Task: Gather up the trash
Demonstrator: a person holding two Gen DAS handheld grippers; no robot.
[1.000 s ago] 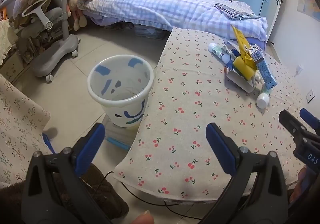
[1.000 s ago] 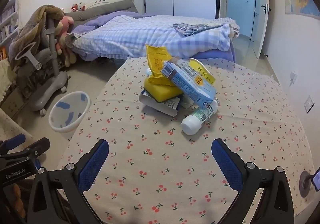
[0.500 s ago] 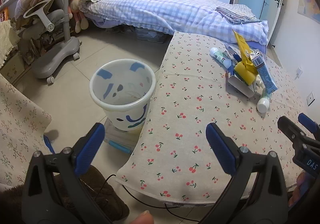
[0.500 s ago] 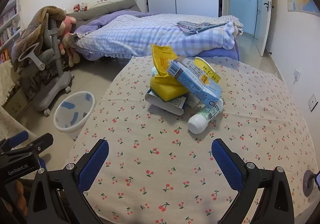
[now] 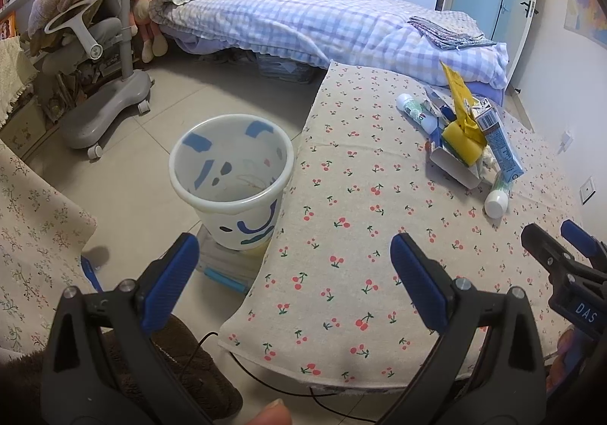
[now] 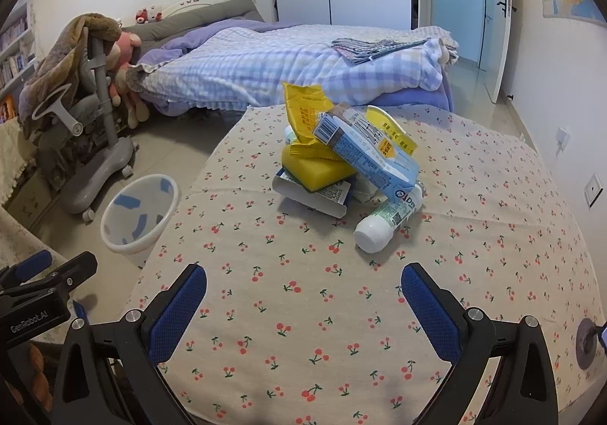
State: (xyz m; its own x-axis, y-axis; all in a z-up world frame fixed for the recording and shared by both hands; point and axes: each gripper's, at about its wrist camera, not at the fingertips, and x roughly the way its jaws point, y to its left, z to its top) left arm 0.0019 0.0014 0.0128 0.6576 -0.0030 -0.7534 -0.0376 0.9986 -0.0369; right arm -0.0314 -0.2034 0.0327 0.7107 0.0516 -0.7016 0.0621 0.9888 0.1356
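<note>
while both tools gape empty, trash pile (image 6: 349,163) well beyond right tool (image 6: 303,290)

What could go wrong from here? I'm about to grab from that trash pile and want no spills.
1. The blue carton leans on the yellow wrapper and the white bottle; pulling a lower piece could topple the pile.
2. The bottle lies on its side and may roll across the tablecloth.
3. The bin stands on the floor below the table edge, so a loose drop might miss. Both the left hand-held gripper and the right hand-held gripper are open and empty.
</note>
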